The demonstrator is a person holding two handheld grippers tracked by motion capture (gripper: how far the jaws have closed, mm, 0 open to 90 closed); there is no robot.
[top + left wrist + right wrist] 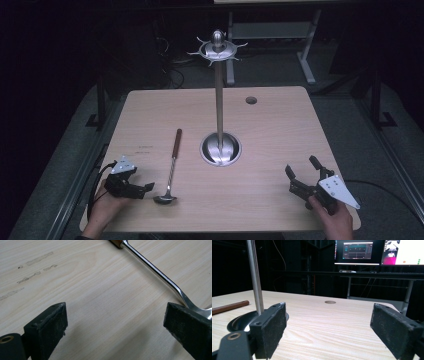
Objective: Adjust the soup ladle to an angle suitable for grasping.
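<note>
Near the surface's (280, 125) front-left corner, left gripper (142, 190) rests low, jaws wide, holding nothing. One ladle (171, 170) lies just beside it, bowl toward the front edge, wooden handle pointing back. Left gripper view: steel shaft (155, 270) running to its right jaw. One hanging stand (219, 100) rises mid-surface. Right gripper (302, 170), front-right corner, jaws wide, empty. Right gripper view adds two lit monitors (358, 251) beyond the far edge.

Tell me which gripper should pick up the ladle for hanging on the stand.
Left. The left gripper sits open right beside the ladle, whose metal neck runs just past one of its jaws. The right gripper is open too, but across the table, beyond the stand.
</note>
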